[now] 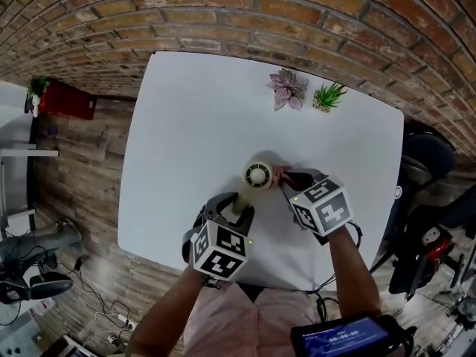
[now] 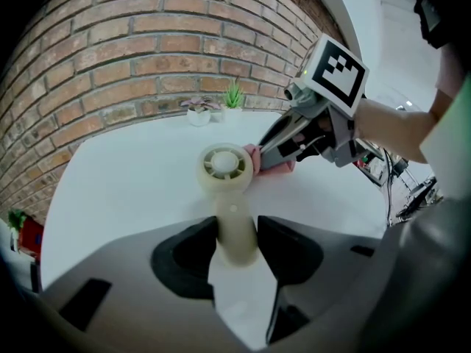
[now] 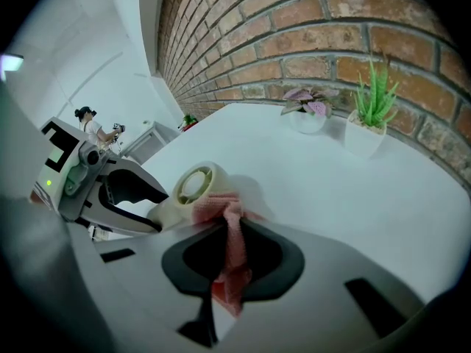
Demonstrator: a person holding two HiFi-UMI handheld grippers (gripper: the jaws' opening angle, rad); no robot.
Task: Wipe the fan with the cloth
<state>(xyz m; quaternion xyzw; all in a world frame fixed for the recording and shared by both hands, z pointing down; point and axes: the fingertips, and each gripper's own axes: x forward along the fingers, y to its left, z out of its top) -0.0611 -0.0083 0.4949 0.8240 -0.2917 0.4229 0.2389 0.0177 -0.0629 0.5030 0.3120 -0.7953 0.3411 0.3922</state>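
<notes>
Field notes, both hands busy.

- Left gripper point(image 2: 235, 226): my jaws are clamped on the handle of the small cream handheld fan point(image 2: 224, 164), one dark pad on each side of it. The handle's lower end pokes out below the pads. The round head stands clear above my fingertips, its grille turned up toward me.
- Right gripper point(image 3: 229, 234): my jaws are pinched together on the pink cloth point(image 3: 232, 230). A strip of it runs back between the pads, and a bunched wad sticks out in front of the tips.
- Contact: that wad is pressed against the rim of the fan's head, on the side toward my right gripper. In the head view the cloth sits just beside the head, touching it, with my right fingertips right behind it.
- Position: the fan is over the near middle of the white table point(image 1: 193, 110), between my two grippers. I cannot tell whether the handle's foot touches the tabletop.
- Surroundings: a pink-leaved potted plant point(image 1: 287, 88) and a green potted plant point(image 1: 327, 95) stand side by side at the far edge, well apart from the fan. A brick wall point(image 1: 223, 13) runs just behind them.
</notes>
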